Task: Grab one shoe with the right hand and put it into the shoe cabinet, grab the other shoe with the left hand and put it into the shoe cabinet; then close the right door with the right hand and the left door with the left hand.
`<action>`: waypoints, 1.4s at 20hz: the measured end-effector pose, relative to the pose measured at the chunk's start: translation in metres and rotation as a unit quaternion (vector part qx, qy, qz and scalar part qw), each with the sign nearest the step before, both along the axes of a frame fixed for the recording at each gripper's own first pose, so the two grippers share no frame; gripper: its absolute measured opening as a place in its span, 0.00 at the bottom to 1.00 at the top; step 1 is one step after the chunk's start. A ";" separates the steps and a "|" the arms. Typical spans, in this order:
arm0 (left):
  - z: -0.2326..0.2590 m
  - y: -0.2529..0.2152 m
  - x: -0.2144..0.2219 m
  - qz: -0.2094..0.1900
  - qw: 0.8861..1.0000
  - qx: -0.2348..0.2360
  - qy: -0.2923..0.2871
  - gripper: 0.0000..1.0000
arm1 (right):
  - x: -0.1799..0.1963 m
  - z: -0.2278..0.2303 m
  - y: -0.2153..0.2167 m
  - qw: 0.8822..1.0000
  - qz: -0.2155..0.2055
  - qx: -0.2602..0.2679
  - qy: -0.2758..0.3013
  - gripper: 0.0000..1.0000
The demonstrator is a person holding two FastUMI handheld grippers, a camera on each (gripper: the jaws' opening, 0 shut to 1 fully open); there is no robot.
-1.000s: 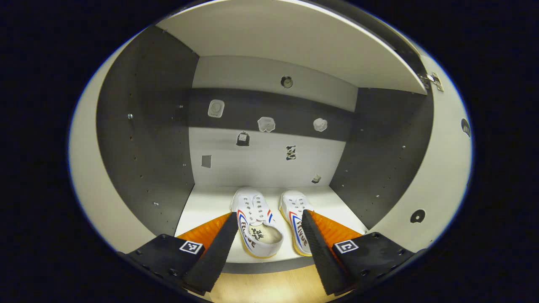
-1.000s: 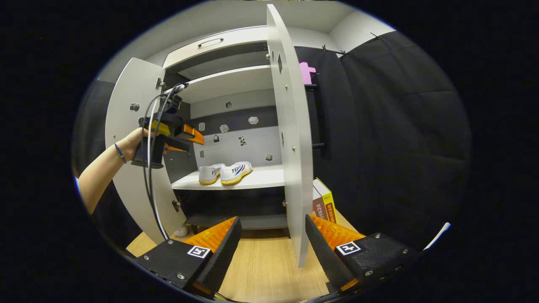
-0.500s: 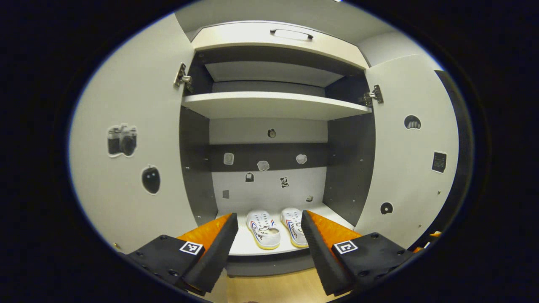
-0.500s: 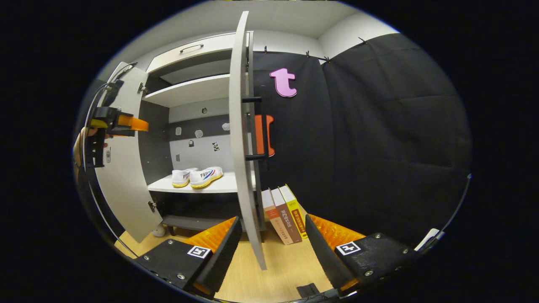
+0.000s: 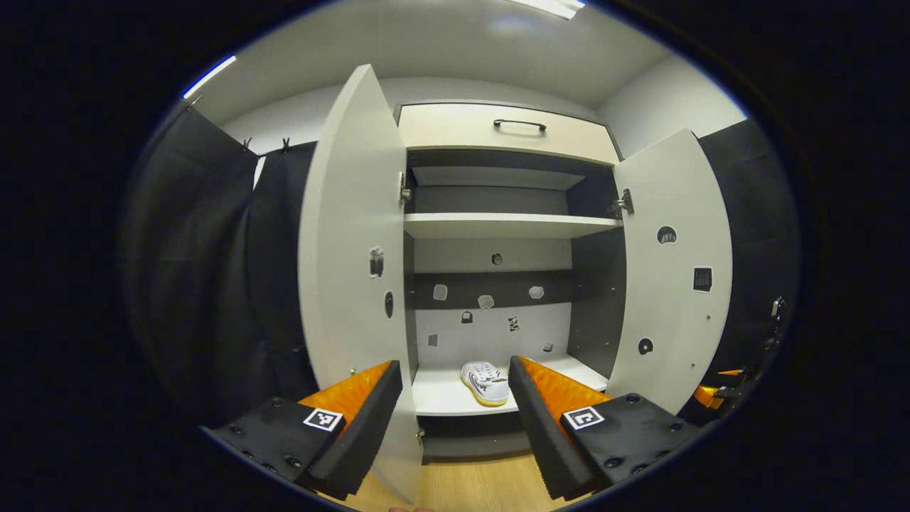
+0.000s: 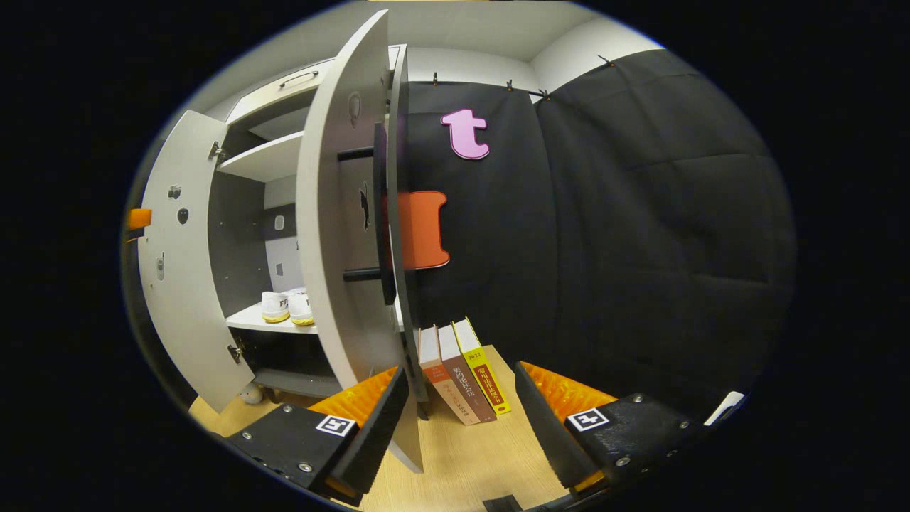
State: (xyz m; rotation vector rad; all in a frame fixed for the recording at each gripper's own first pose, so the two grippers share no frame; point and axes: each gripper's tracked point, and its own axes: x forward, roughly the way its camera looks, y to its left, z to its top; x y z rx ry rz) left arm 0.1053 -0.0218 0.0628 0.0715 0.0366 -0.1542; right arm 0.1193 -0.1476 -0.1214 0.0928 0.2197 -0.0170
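Left gripper view: left gripper [image 5: 455, 419] fingers spread wide, holding nothing, facing the shoe cabinet [image 5: 508, 135]. Both doors stand open. One shoe [image 5: 485, 382] visible on the lower shelf [image 5: 444, 395].

Right gripper view: right gripper [image 6: 462, 419] fingers wide apart, empty, near the right door [image 6: 334, 242]. Both shoes [image 6: 288, 307] on the shelf. Books [image 6: 458, 373] lean beside the cabinet.

I am in a recording booth dressed up as a home hallway: black cloth [image 6: 640, 213] hangs clipped along the walls, a pale shoe cabinet [image 5: 498, 131] with stickers on its doors stands on a wood-look floor [image 6: 469, 455], and three books [image 6: 458, 373] lean beside it.
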 end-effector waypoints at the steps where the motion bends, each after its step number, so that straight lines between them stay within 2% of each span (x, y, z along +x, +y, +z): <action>1: 0.002 0.010 -0.008 0.007 1.000 -0.003 -0.005 0.96 | 0.008 0.000 0.002 1.000 0.001 0.005 -0.002 0.93; 4: 0.010 0.044 -0.033 0.031 0.999 -0.001 -0.017 0.99 | 0.021 -0.001 0.007 1.000 0.001 0.011 -0.005 0.93; 6: 0.017 0.067 -0.045 0.050 0.998 0.001 -0.024 0.94 | 0.026 0.000 0.007 1.000 -0.006 0.003 -0.011 0.92; 10: 0.021 0.098 -0.058 0.072 0.997 0.009 -0.032 0.97 | 0.027 0.001 0.008 1.000 -0.011 0.006 -0.014 0.92; 15: 0.020 0.114 -0.063 0.074 0.997 -0.002 -0.029 0.94 | 0.021 0.000 0.021 1.000 -0.019 0.003 -0.016 0.91; 22: 0.011 0.128 -0.065 0.074 0.997 -0.002 -0.019 0.94 | 0.012 0.001 0.059 1.000 0.002 -0.006 -0.016 0.91; 28: 0.006 0.142 -0.072 0.078 0.997 -0.002 -0.017 0.94 | 0.013 0.002 0.099 0.999 0.035 -0.015 -0.016 0.91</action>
